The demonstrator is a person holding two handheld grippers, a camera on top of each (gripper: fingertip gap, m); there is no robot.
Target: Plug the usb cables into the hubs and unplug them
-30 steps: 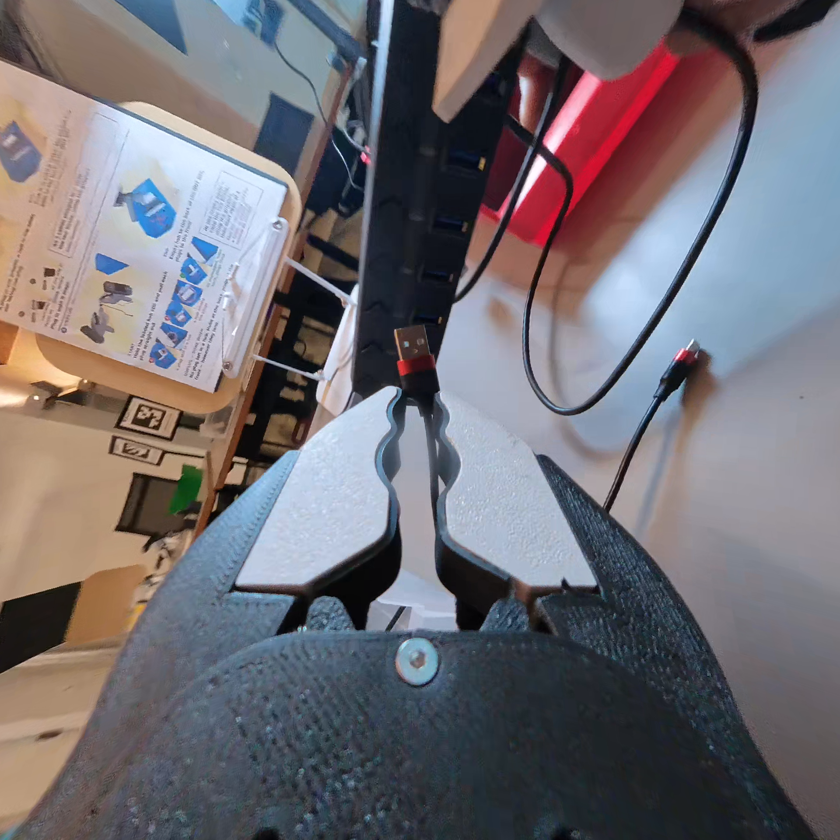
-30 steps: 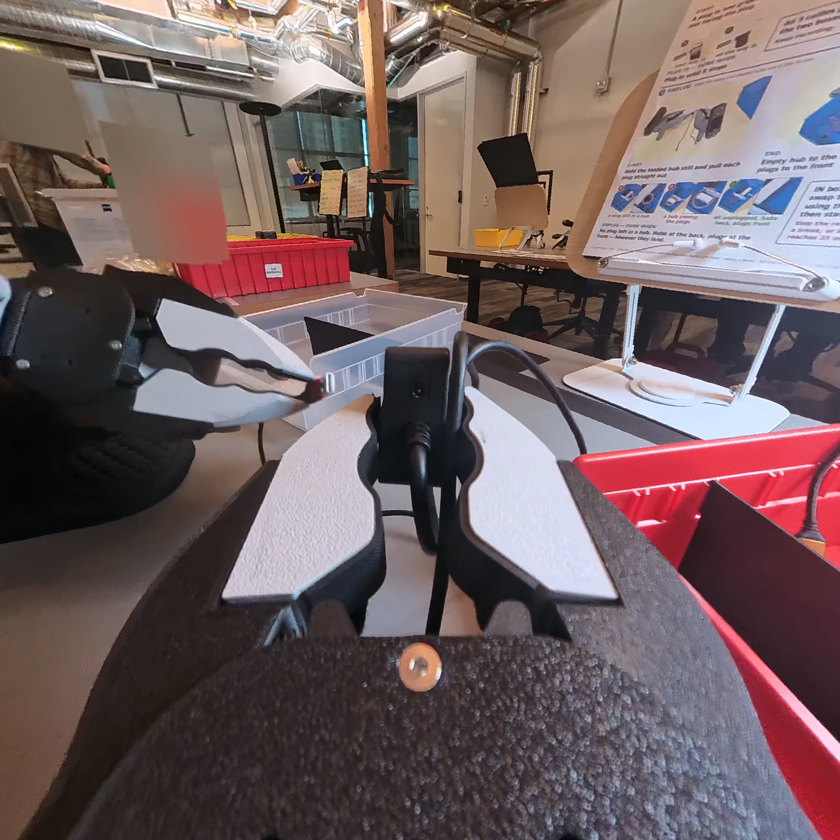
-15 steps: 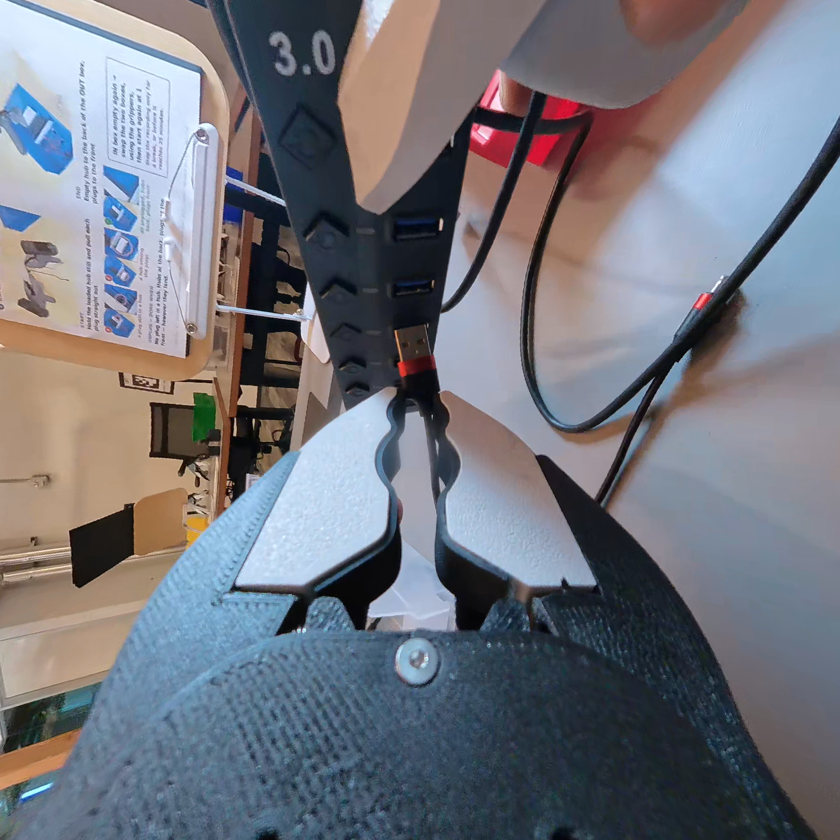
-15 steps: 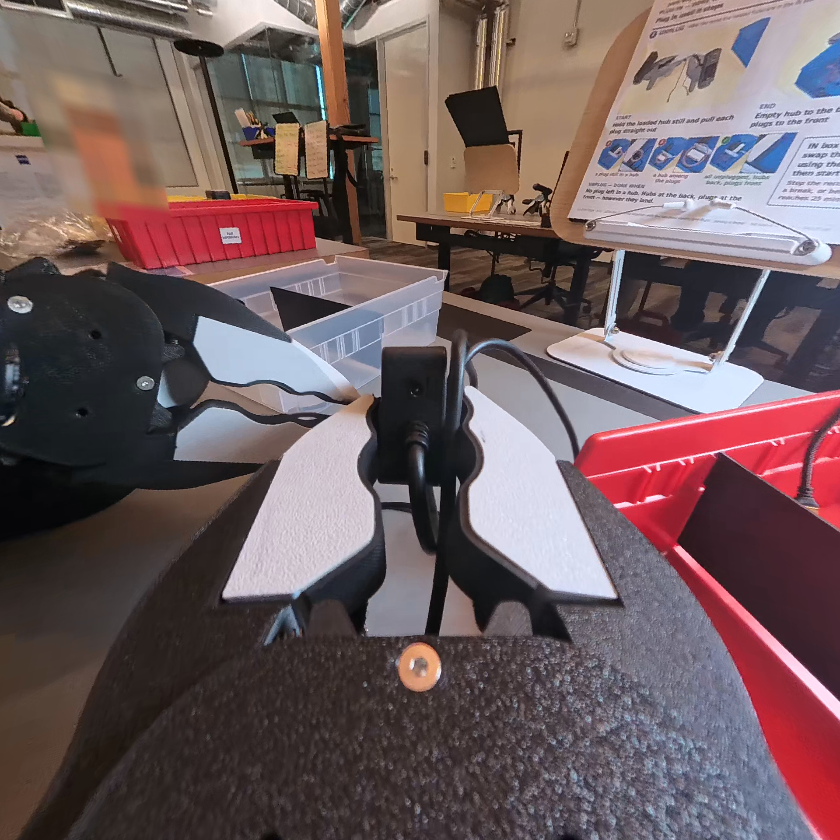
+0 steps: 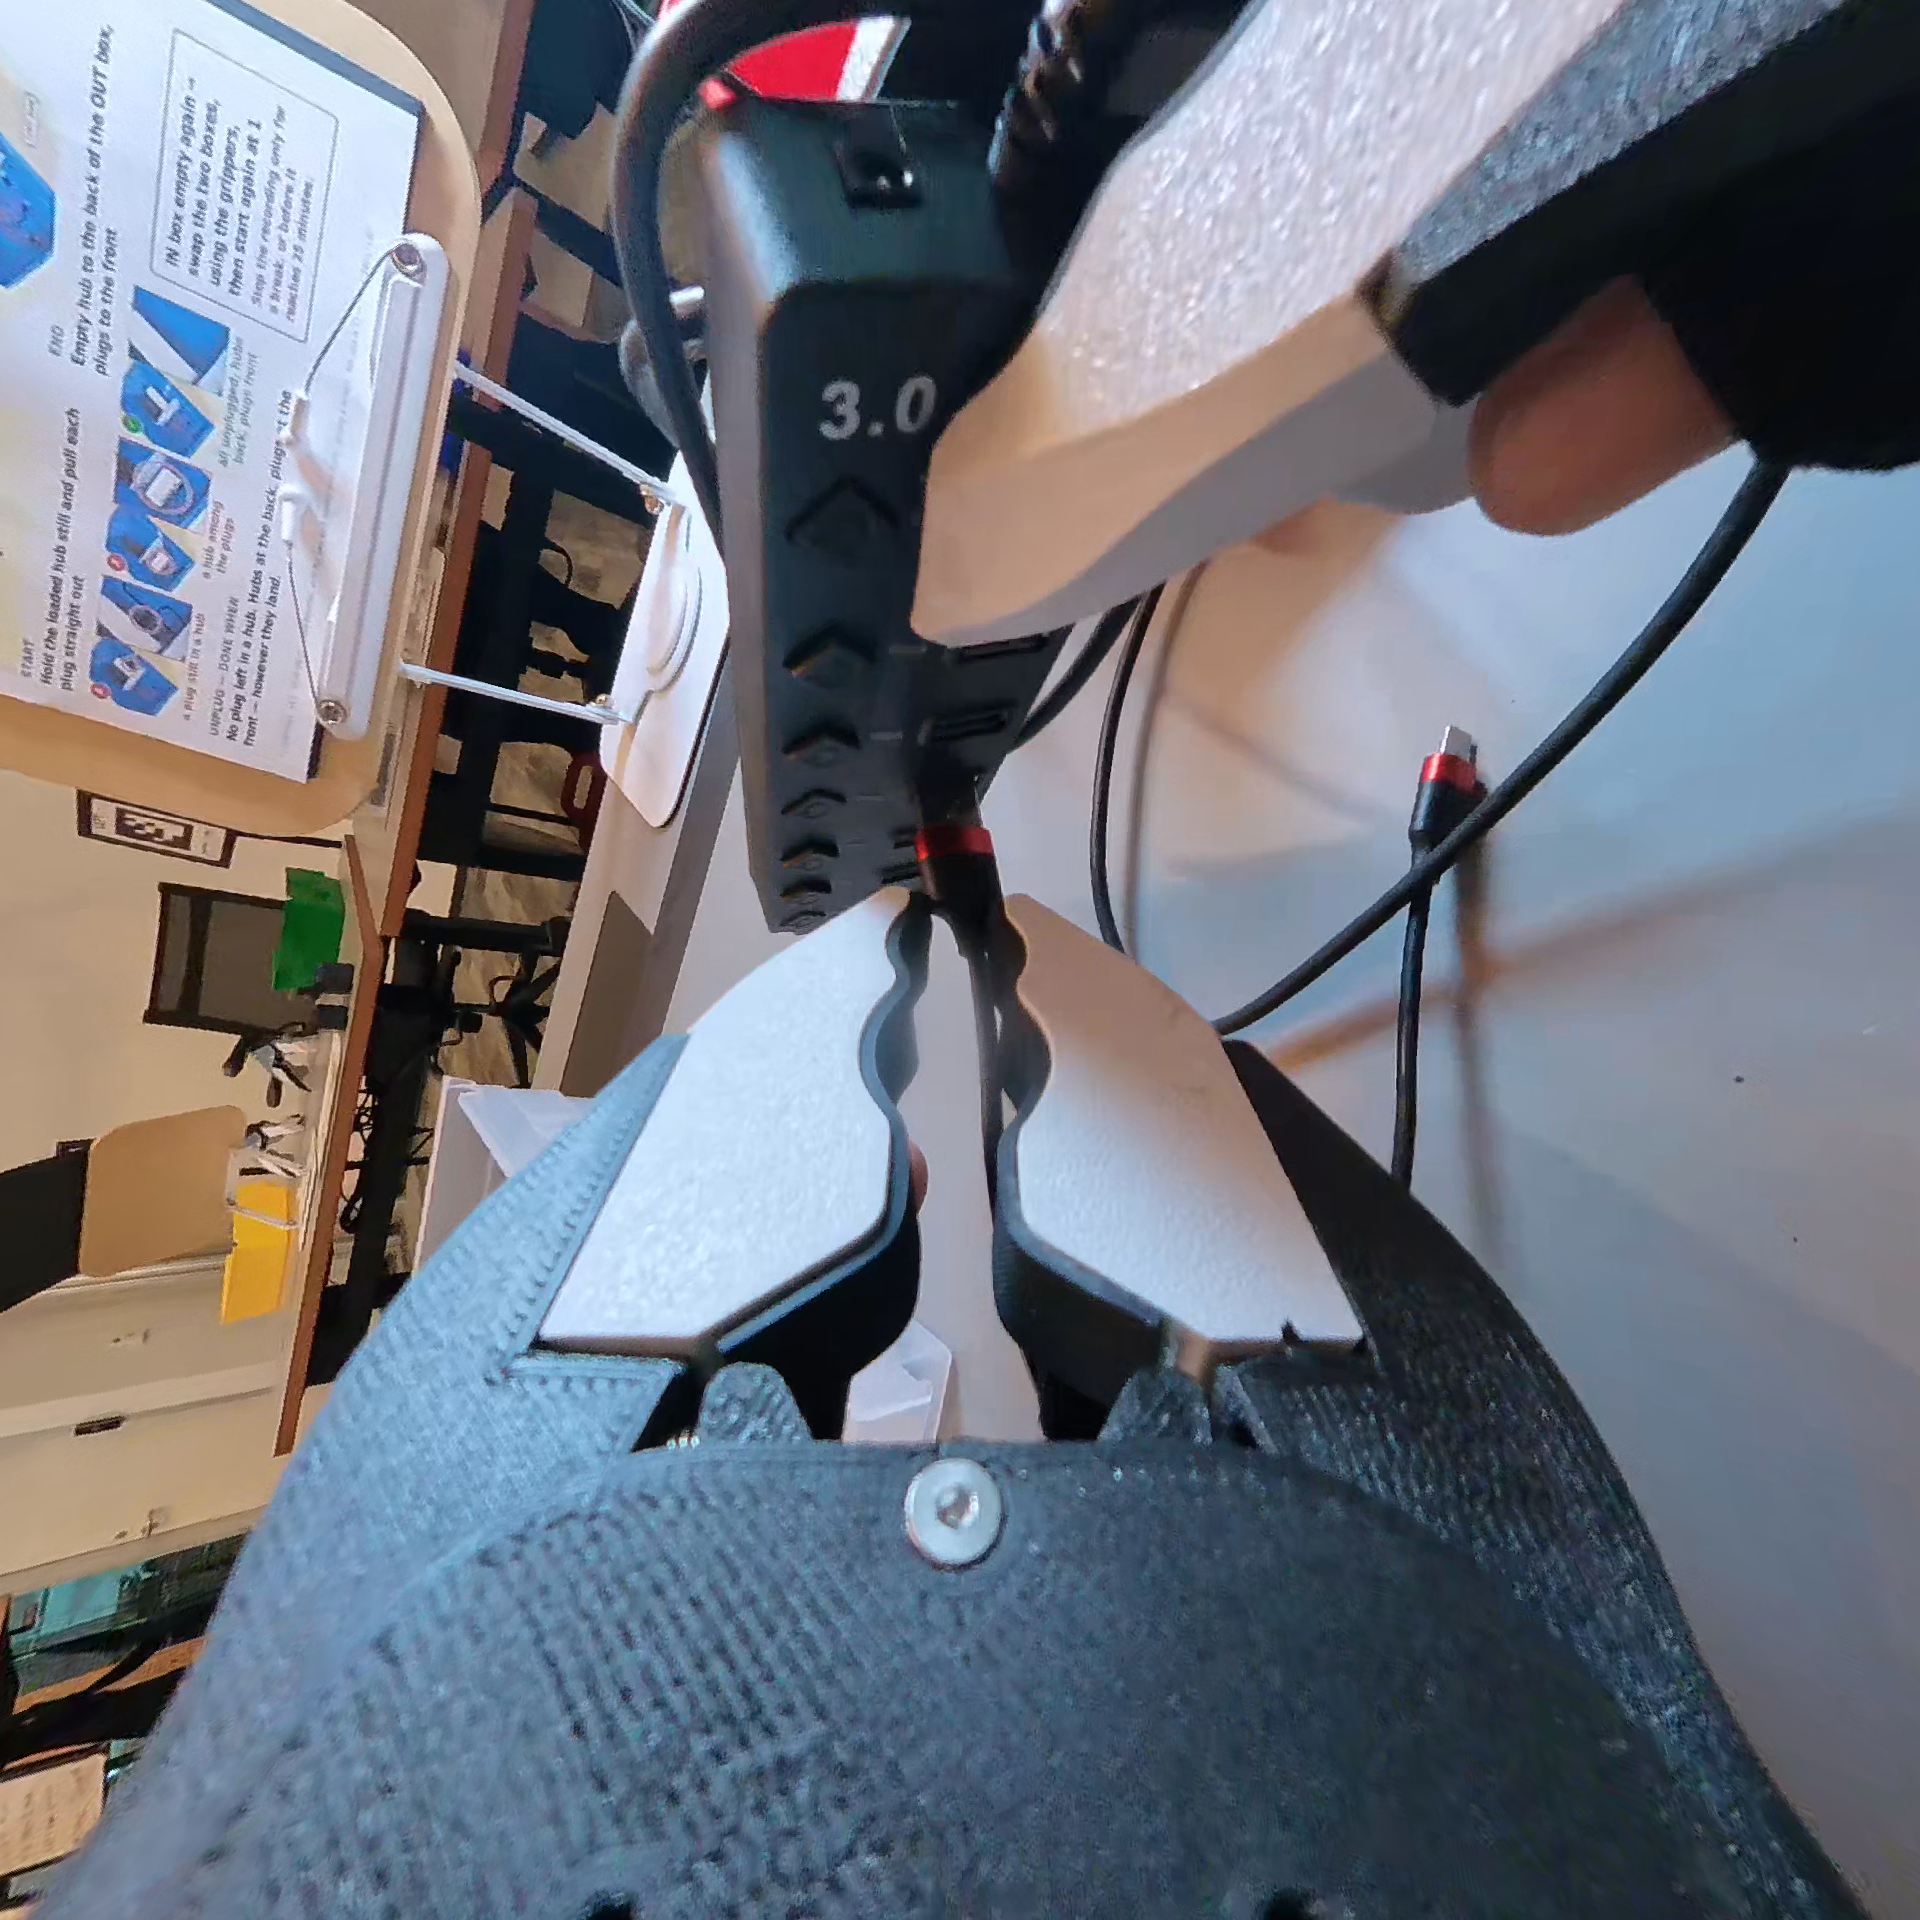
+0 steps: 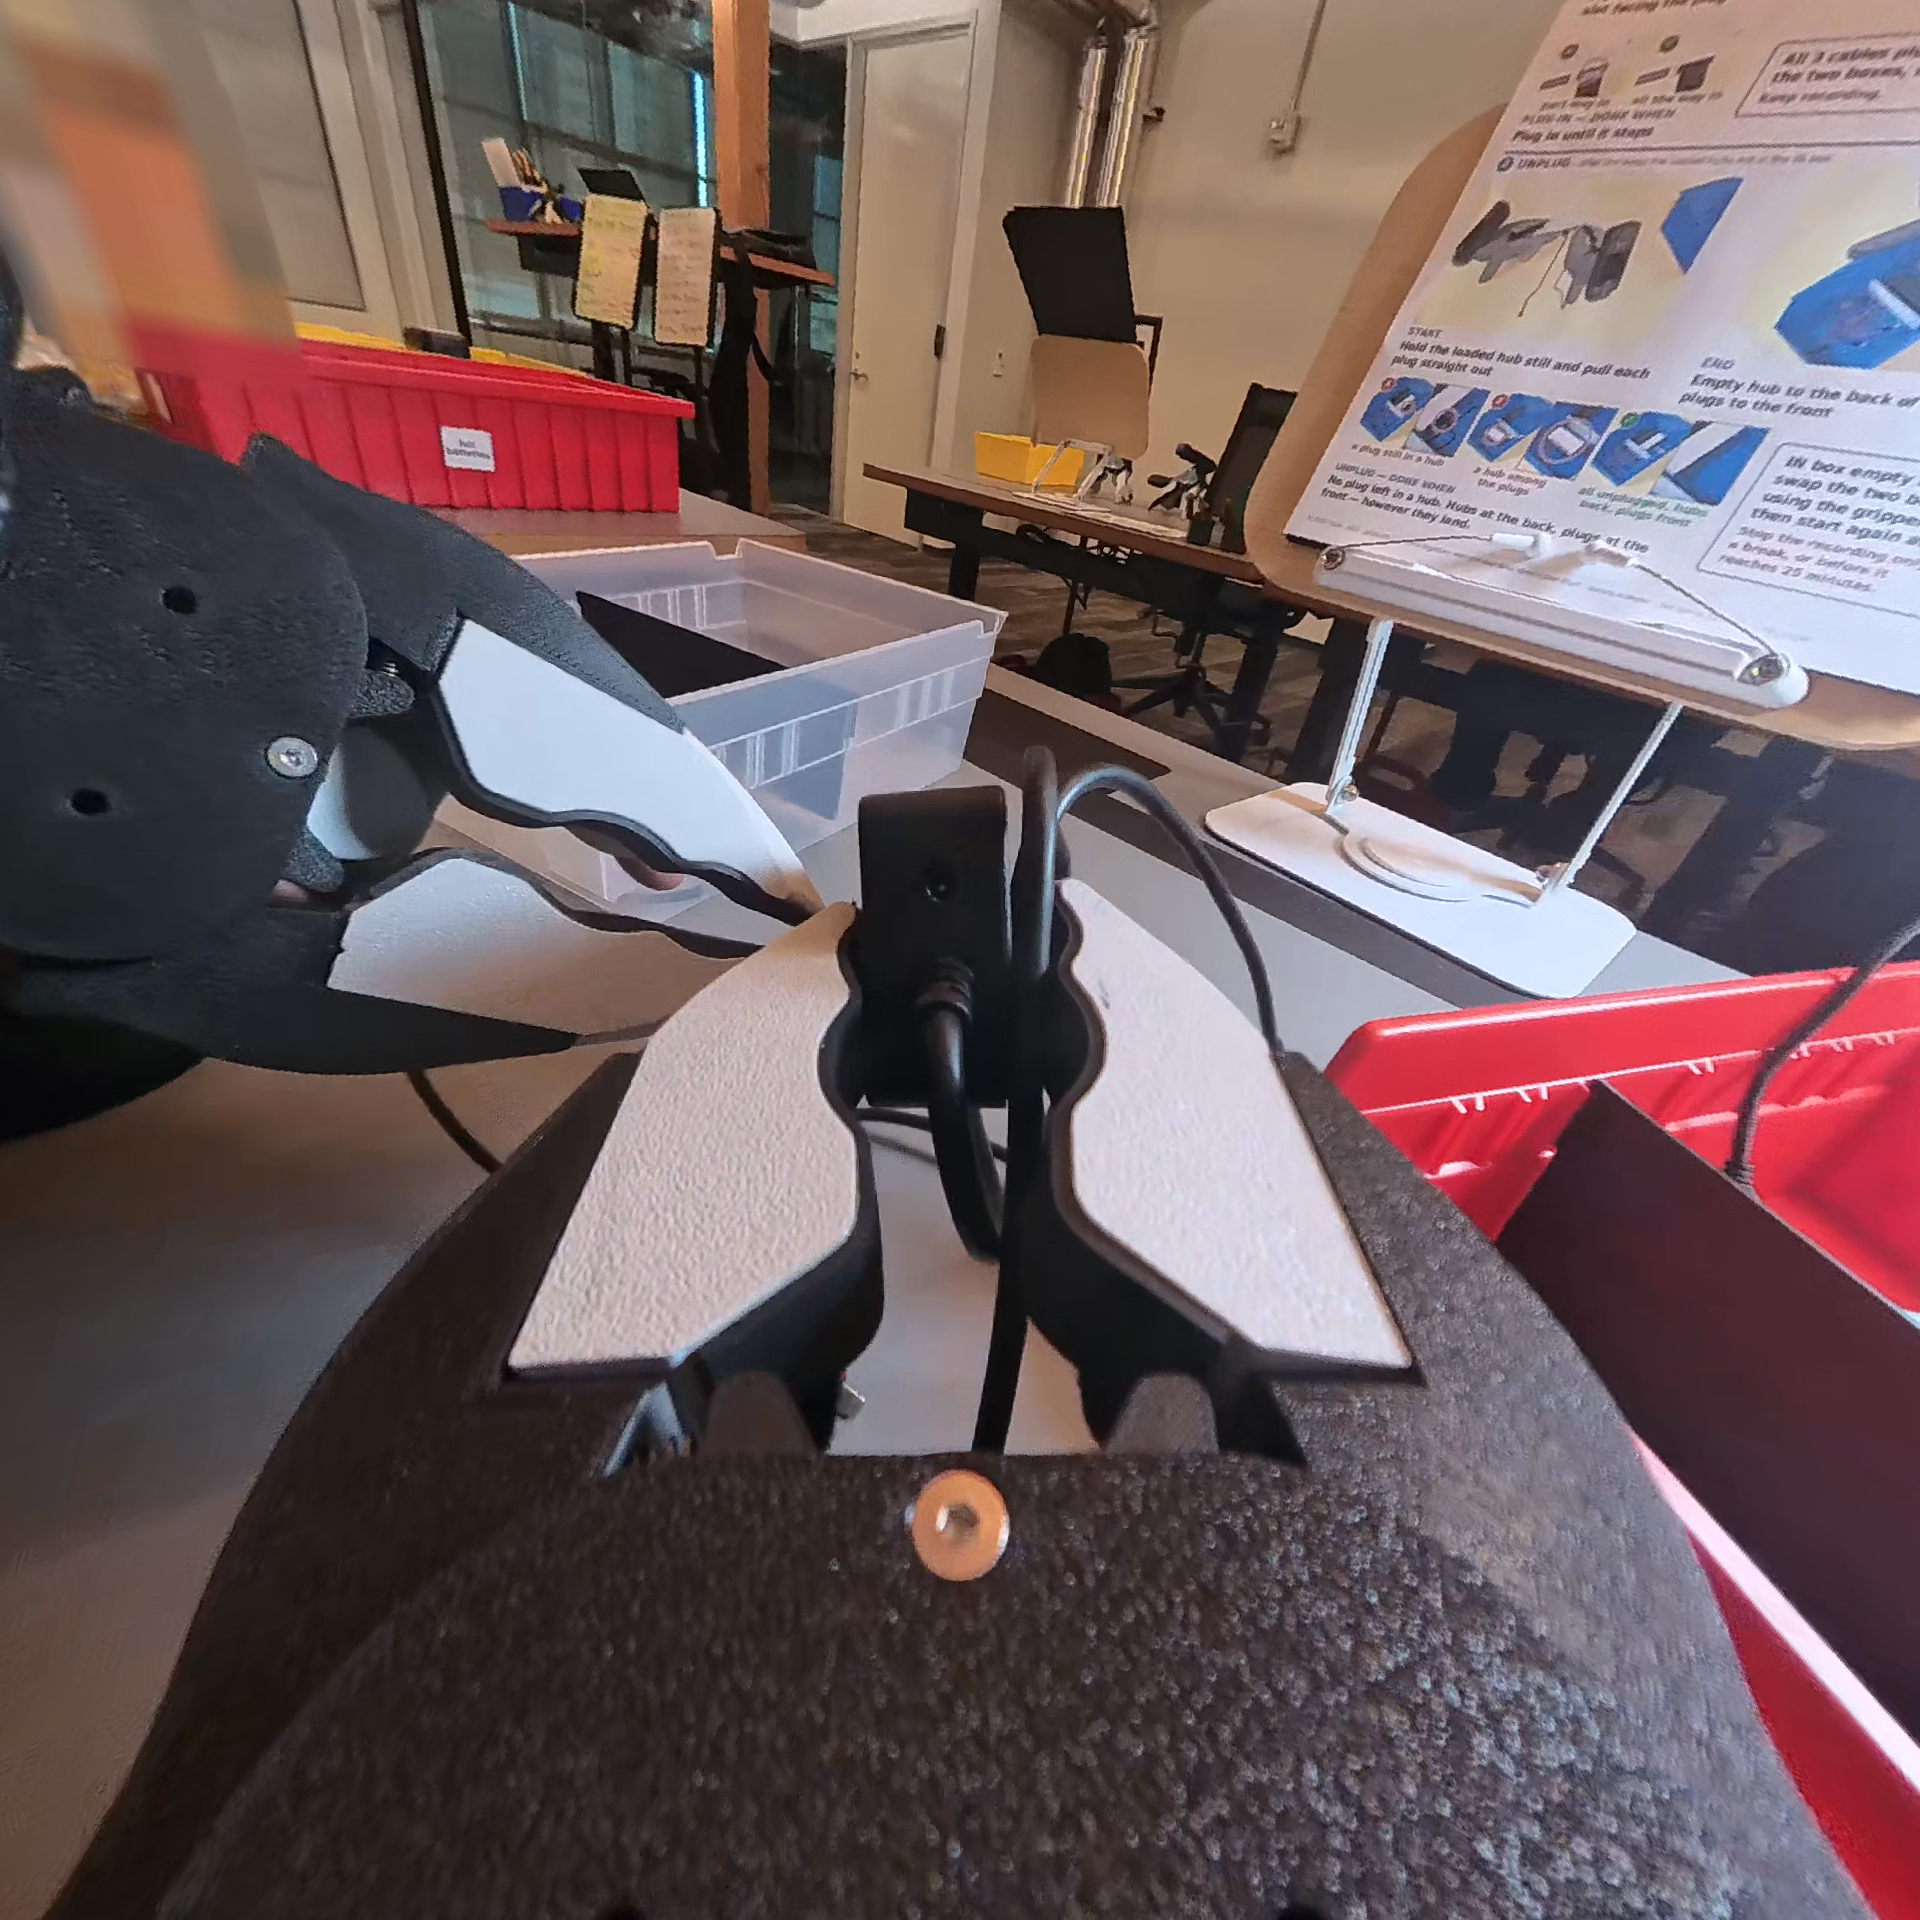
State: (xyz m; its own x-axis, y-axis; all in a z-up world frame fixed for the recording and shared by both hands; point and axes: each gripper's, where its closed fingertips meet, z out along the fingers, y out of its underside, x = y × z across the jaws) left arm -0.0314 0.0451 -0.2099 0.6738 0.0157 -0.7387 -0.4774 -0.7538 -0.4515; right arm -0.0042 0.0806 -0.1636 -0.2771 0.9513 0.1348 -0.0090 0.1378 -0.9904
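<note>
My left gripper is shut on a black USB plug with a red band. The plug's metal end sits inside a port on the side of the black USB hub. My right gripper is shut on the end of that hub, and its white finger crosses the top of the left wrist view. The left gripper also shows at the left of the right wrist view, its tips against the hub. The cable's other end, a small red-banded connector, lies on the grey table.
A red bin stands at the right and a clear plastic bin behind the hub. An instruction sheet on a white stand is at the back right. Black cable loops lie on the table. One gripper's finger ends stand about 7 centimetres off the other's.
The left gripper has moved forward to the hub. The plug's metal end, bare half a second ago, is now inside a port. The right gripper has kept hold of the hub.
</note>
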